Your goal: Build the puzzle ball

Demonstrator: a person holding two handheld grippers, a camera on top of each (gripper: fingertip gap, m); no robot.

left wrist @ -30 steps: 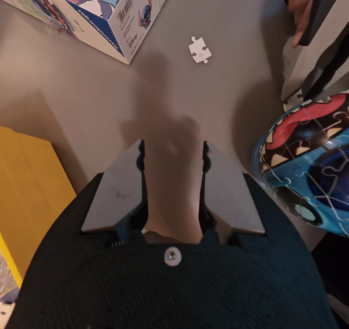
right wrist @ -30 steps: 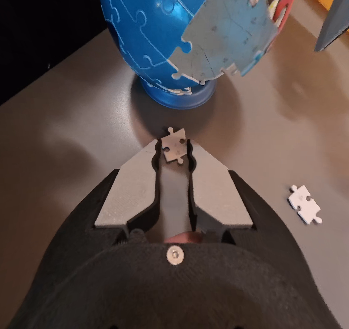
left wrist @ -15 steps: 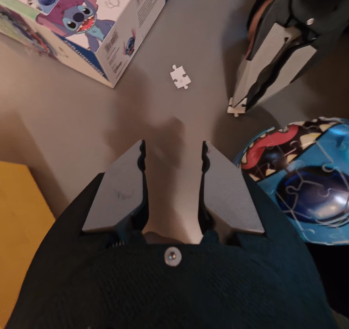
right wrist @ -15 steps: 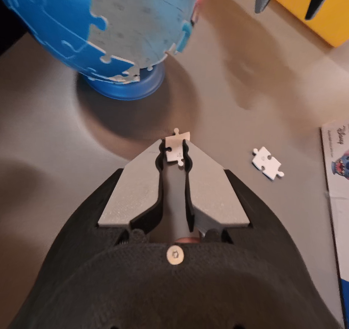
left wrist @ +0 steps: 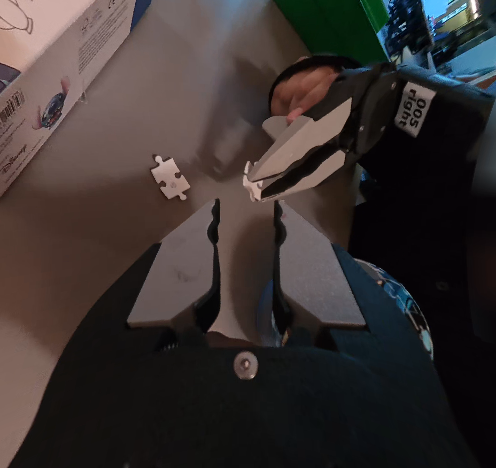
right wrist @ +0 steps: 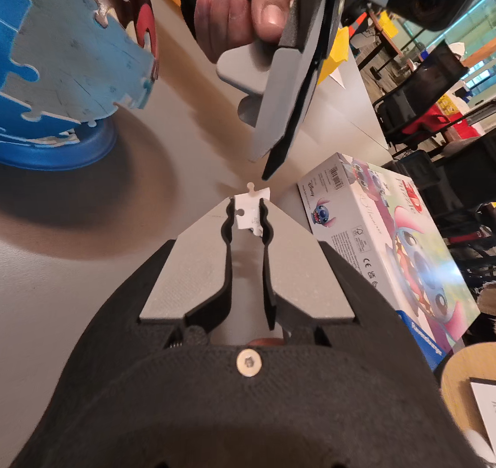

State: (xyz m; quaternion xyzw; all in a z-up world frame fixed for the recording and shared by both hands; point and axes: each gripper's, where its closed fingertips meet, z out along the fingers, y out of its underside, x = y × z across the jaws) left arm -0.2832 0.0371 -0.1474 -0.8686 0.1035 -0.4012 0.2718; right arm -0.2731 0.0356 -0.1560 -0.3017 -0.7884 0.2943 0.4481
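The puzzle ball [right wrist: 67, 60], blue with a dark mouth pattern, stands on a blue ring stand [right wrist: 67, 150] at the left of the right wrist view. Its edge shows in the left wrist view [left wrist: 402, 302]. My right gripper [right wrist: 247, 205] is shut on a white puzzle piece [right wrist: 251, 208] held above the table. In the left wrist view this gripper [left wrist: 257, 189] and its piece [left wrist: 251, 182] are just beyond my left gripper [left wrist: 247, 205], which is open and empty. A second white piece [left wrist: 170, 177] lies on the grey table.
The puzzle box [left wrist: 53, 52] lies at the left; it also shows in the right wrist view [right wrist: 375, 240]. A green box [left wrist: 330, 12] stands at the back. A hand [right wrist: 241, 6] holds my left gripper [right wrist: 264, 165]. A round wooden thing [right wrist: 469, 388] is at the lower right. Both grippers' tips are close together, under 4 cm apart. The round wooden thing [right wrist: 469, 388] is about equally far from each gripper, around 20 centimetres.
My right gripper has lifted and swung right with its piece, away from the ball. My left gripper has turned toward it, and the two now stand nearly tip to tip.
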